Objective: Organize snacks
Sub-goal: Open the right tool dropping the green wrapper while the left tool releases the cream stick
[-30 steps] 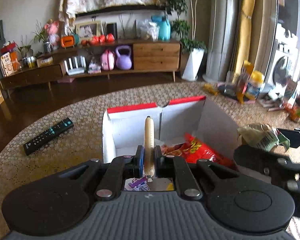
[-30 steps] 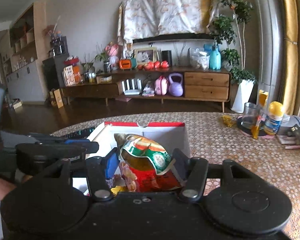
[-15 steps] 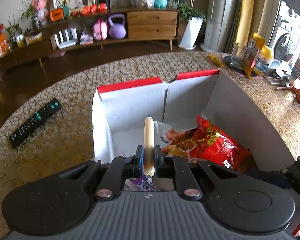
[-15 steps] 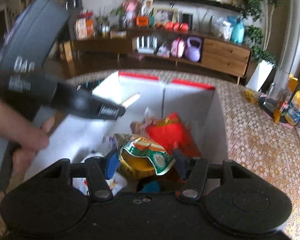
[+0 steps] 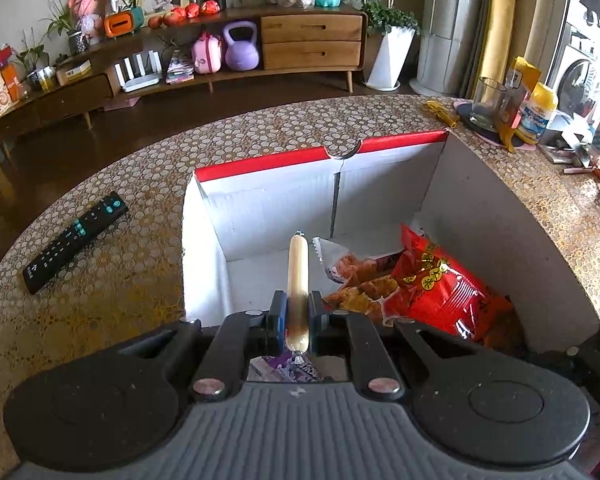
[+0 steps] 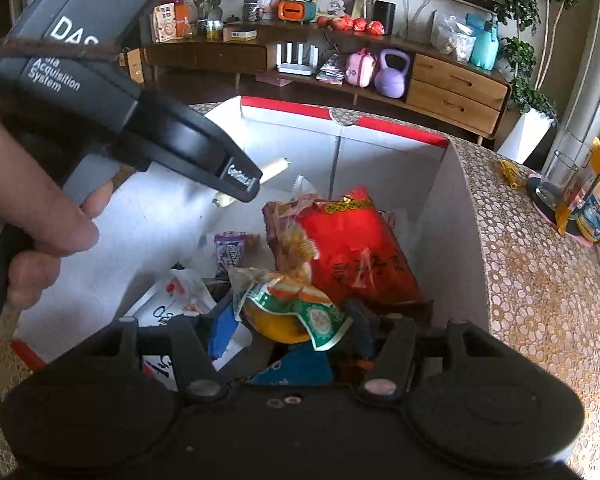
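Sausage snack, a slim tan stick in tight plastic casing (image 5: 298, 280), sits pinched near its lower end between the closed jaws of the left gripper (image 5: 297, 316), hanging above the left half of the white cardboard box with a red rim (image 5: 260, 162). It looks light, stiff and slick, so a mid-length hold should resist pivoting. The right gripper (image 6: 290, 330) clamps a crinkly green-and-orange foil packet (image 6: 296, 312) over the box's near edge; soft and light, probably best held by its sealed edge.
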### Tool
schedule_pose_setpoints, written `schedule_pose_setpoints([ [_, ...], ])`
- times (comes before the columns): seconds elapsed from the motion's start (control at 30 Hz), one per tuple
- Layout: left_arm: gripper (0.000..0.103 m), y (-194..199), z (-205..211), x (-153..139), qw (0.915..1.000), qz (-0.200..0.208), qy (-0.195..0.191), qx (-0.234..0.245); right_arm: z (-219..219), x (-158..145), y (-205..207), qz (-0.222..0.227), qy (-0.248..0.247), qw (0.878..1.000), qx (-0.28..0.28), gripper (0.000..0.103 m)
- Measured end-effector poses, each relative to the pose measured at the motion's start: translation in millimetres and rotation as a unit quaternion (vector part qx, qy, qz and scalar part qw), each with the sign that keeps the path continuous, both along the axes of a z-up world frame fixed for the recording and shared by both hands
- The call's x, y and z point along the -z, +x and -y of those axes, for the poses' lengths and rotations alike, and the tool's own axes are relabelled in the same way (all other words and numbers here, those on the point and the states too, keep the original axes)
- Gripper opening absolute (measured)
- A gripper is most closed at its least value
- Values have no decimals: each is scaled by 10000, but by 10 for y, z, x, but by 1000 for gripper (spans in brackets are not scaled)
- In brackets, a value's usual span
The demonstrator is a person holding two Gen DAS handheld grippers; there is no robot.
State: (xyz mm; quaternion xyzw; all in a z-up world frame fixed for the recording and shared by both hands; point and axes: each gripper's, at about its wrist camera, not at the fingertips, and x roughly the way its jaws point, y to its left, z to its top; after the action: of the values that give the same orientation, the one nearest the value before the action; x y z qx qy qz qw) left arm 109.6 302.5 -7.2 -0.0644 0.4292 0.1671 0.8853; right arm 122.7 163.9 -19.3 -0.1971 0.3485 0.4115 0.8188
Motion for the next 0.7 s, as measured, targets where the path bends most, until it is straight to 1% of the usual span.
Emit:
schedule_pose_setpoints([
  [0.03,10,3,5,1,10000,-32,19,-22,11,-10,-6,-14,30,10000,10,65],
  [0.07,13,4,11,-2,10000,-68,36,-46,21,-18,-9,-15,46,10000,3,67],
  [0.1,26,3,18,-7,9999,-100,49,-76,22,-28,-1,-4,50,10000,18,67],
  [0.13,35,-4,16,-12,9999,-105,60,-120,31,-38,-7,21,60,10000,42,67],
  [0.17,55,-23,24,-27,9999,-46,70,-139,41,-48,-9,37,65,10000,41,68],
  [0.2,66,-52,35,-55,9999,77,24,-102,56,-62,-5,47,78,10000,33,68],
  [0.27,72,-83,68,-108,9998,182,4,-128,86,-91,-16,72,117,9999,55,69],
  [0.37,78,-120,143,-180,9995,223,150,-182,154,-147,-49,113,219,9997,73,70],
  [0.47,82,-200,186,-258,9990,326,148,-265,235,-216,-80,165,322,9993,124,70],
  [0.53,85,-280,224,-311,9984,428,161,-326,303,-272,-106,221,411,9988,172,72],
  [0.7,98,-524,364,-437,9955,746,291,-502,542,-388,-191,409,666,9963,353,75],
])
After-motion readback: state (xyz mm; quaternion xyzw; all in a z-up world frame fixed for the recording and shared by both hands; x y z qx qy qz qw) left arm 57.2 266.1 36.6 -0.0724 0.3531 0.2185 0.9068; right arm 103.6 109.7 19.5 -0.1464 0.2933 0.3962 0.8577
